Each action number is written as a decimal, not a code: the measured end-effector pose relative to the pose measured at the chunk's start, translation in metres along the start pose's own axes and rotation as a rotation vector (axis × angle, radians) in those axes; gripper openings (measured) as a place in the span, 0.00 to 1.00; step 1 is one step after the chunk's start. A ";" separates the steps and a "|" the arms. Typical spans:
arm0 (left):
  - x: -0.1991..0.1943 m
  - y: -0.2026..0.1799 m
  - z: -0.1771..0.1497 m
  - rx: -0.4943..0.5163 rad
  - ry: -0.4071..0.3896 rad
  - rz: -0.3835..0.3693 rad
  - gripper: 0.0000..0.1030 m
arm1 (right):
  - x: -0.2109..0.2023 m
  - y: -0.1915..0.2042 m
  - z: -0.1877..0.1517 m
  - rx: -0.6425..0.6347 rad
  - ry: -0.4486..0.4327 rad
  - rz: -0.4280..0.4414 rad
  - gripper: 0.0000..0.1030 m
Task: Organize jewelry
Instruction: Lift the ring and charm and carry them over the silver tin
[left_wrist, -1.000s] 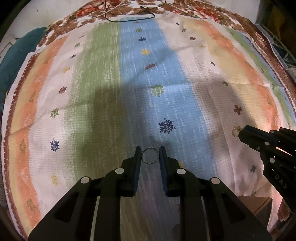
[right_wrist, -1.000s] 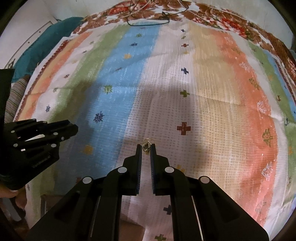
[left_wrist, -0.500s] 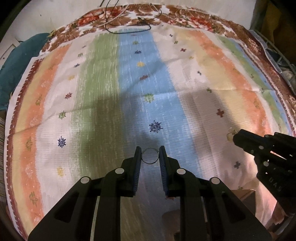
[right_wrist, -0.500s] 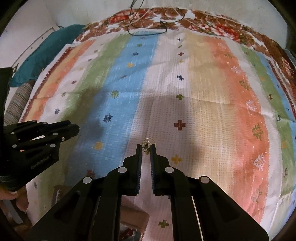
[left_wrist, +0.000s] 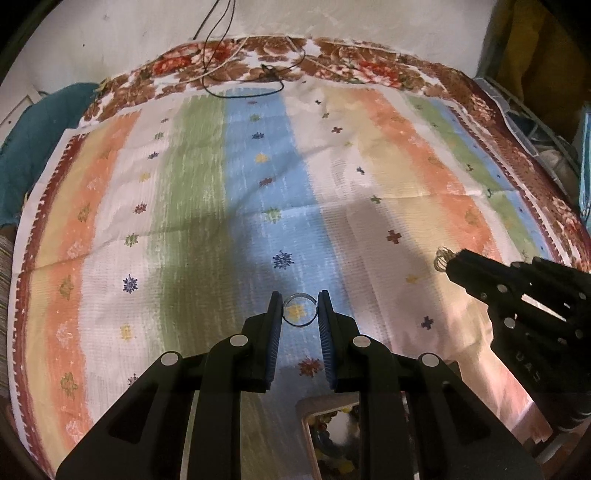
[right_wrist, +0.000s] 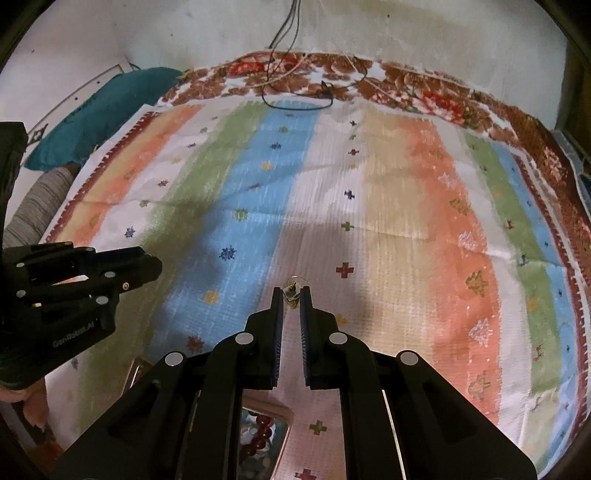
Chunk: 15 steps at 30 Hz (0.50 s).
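Silver ring (left_wrist: 299, 310) sits pinched in our left gripper (left_wrist: 298, 308); our right gripper (right_wrist: 291, 295) clamps an earring (right_wrist: 292, 289). We should keep both level above the box (left_wrist: 332, 435).

Black plastic left gripper (left_wrist: 299, 308), blue ribbed pads (left_wrist: 275, 334), silver screws; faint lettering, possibly "GenRobot.AI".

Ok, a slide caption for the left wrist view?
Left gripper holds a thin ring above the striped cloth; right gripper alongside.

Pastel-striped cloth (left_wrist: 192, 206), brown floral border
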<state>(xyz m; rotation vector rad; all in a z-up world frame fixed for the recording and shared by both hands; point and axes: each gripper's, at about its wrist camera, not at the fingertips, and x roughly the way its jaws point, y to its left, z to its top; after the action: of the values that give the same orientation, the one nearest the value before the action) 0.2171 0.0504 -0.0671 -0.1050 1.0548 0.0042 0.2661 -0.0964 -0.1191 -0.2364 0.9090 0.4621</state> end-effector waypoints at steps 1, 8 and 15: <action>-0.003 -0.002 -0.001 0.006 -0.005 0.000 0.19 | -0.002 0.001 0.000 -0.001 -0.006 0.001 0.10; -0.020 -0.007 -0.006 0.020 -0.037 -0.006 0.19 | -0.015 0.003 -0.008 -0.002 -0.026 0.002 0.10; -0.040 -0.011 -0.011 0.028 -0.076 -0.015 0.19 | -0.035 0.007 -0.014 -0.008 -0.070 -0.004 0.10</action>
<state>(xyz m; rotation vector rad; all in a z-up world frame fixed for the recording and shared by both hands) 0.1880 0.0400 -0.0367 -0.0870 0.9782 -0.0197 0.2346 -0.1052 -0.0992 -0.2278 0.8386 0.4676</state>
